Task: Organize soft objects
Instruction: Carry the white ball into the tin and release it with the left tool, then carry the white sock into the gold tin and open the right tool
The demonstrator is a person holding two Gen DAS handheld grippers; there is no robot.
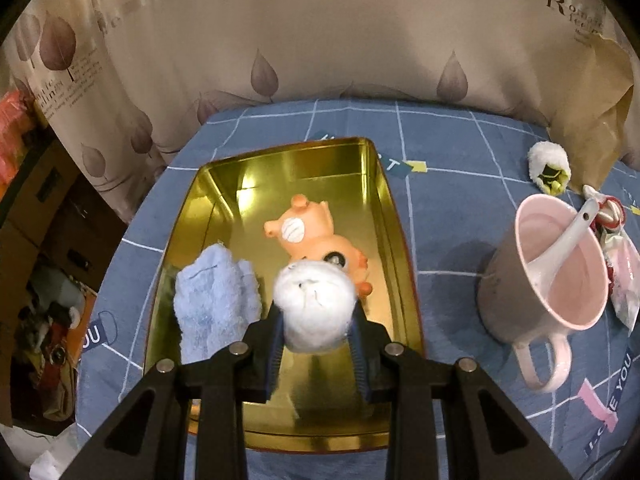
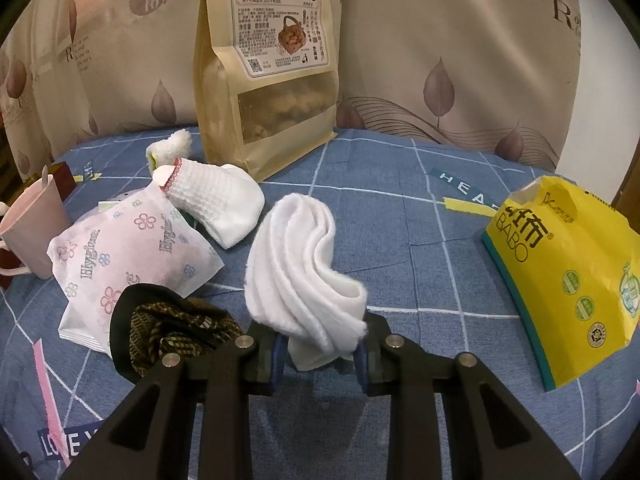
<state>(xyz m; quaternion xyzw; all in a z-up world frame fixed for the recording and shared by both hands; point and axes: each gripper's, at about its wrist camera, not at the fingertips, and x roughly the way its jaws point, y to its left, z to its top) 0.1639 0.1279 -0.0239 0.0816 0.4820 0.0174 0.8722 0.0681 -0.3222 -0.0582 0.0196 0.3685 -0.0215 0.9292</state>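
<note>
Our left jaws are clamped on a white fluffy ball [image 1: 314, 306], pinched at its lower sides, and our right jaws are clamped on the bottom end of a folded white towel [image 2: 306, 276], whose long axis rises up and away from them. Taking the gold tin [image 1: 394, 216] as our landmark, the ball hangs directly above its near half, so the left gripper [image 1: 316, 354] is the nearer one and, as we judge it, only needs to go down and let go. Inside the tin already lie a light blue cloth [image 1: 214, 300] at its left wall and an orange pig toy [image 1: 316, 236] in the middle; the free floor is just this side of the pig, beneath the ball. The towel in the right gripper [image 2: 320, 354] is out of sight of the tin, above the blue bench cloth [image 2: 400, 240], so we cannot tell its bearing from there.
</note>
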